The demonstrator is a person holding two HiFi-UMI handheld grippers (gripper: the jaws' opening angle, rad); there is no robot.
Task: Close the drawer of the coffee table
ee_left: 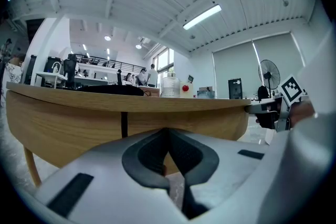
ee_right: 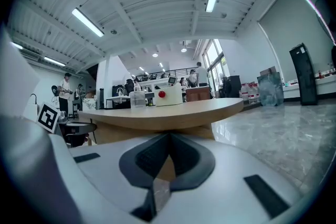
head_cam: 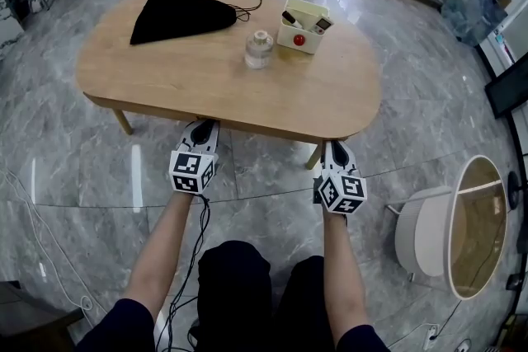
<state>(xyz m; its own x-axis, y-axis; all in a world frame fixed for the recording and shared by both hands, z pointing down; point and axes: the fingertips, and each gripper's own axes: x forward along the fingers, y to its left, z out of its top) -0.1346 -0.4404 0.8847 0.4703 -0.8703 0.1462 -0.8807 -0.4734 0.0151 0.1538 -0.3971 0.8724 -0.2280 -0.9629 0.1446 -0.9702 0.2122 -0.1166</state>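
An oval wooden coffee table [head_cam: 165, 86] fills the middle of the head view. Its wooden front panel [ee_left: 68, 123] shows a dark vertical seam [ee_left: 124, 124] and looks flush under the tabletop; no drawer stands out. My left gripper [head_cam: 200, 129] is at the front edge, its tips tucked under the tabletop. In the left gripper view the left gripper [ee_left: 168, 136] is shut with nothing between its pads, close to the panel. My right gripper [head_cam: 334, 149] is at the front edge near the right leg. The right gripper [ee_right: 169, 139] is also shut and empty.
On the tabletop lie a black bag [head_cam: 181, 16], a glass jar [head_cam: 259, 49] and a cream box [head_cam: 305, 26] holding small items. A round white side table [head_cam: 450, 231] stands at the right. Table legs [head_cam: 122, 121] stand on marble floor; a cable [head_cam: 33, 227] runs along it.
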